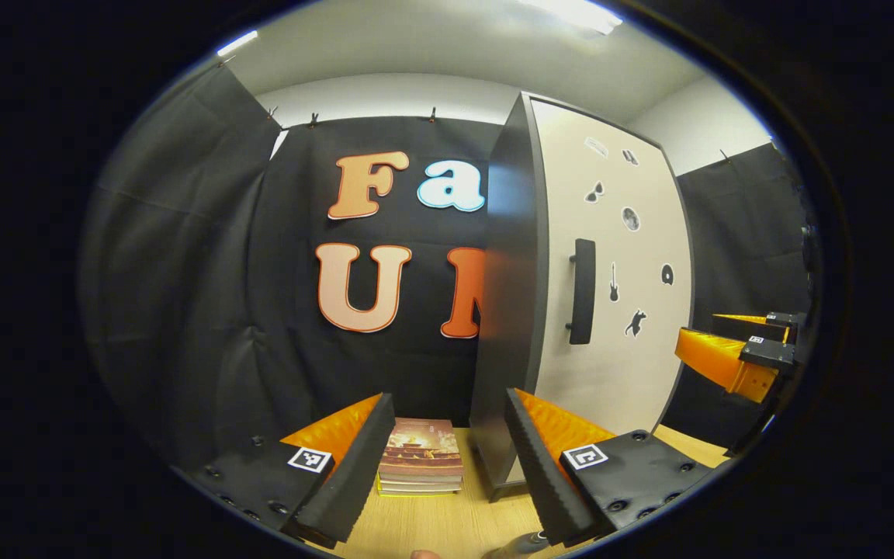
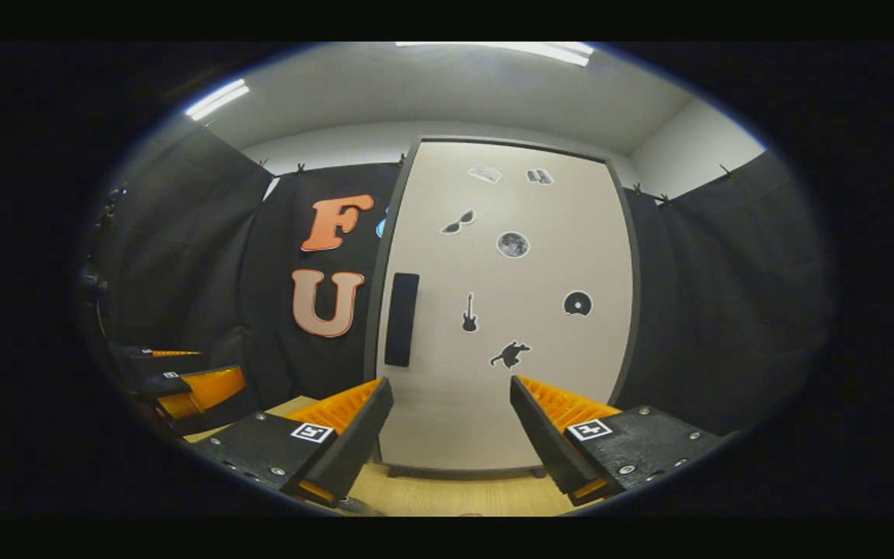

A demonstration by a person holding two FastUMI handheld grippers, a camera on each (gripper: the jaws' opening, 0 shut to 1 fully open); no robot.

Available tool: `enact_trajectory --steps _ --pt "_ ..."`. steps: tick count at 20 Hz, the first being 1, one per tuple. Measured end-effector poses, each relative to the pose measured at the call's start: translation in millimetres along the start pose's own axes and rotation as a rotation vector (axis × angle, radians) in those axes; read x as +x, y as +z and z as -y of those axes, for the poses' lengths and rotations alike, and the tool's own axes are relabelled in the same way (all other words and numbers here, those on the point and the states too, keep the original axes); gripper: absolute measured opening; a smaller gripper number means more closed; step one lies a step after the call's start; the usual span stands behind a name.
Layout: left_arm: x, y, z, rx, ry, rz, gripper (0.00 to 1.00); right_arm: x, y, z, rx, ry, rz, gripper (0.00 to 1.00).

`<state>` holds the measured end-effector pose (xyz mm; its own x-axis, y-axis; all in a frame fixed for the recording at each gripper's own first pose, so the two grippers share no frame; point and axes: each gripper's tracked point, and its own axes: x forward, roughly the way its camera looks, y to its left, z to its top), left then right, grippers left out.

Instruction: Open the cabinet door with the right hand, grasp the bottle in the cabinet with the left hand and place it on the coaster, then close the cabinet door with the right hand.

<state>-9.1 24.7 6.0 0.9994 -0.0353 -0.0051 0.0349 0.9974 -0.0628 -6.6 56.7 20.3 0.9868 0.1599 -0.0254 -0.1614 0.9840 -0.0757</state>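
1. Wooden tabletop (image 1: 447, 520) runs along the bottom of the left gripper view; we see a stack of books (image 1: 421, 466) lying on it, framed between the two fingers of the left gripper (image 1: 447, 458), whose jaws stand spread apart and grasp nothing.
2. Right of the books we see the cabinet (image 1: 509, 310), upright on the table, with its dark side panel turned toward us and its pale cabinet door (image 1: 618, 365) shut; a dark vertical handle (image 1: 583, 291) sits near the door's left edge, and small dark stickers (image 1: 632, 219) dot the panel.
3. At the far right of this view the right gripper (image 1: 757, 341) hangs in the air, apart from the door.
4. In the right gripper view, the left gripper shows at the far left.
5. Centre: the door faces us squarely, closed, handle at left; the right gripper's fingers stand released, well short of the door.
6. We cannot see the bottle, since the closed door hides the cabinet's interior.
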Motion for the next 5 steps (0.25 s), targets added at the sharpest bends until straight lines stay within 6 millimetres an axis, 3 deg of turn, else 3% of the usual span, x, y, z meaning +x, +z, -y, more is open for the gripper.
enact_trajectory --steps 5 --pt "-25 4 -5 0.037 -0.035 0.013 0.93 -49 -4 -12 0.043 -0.03 -0.023 0.94"
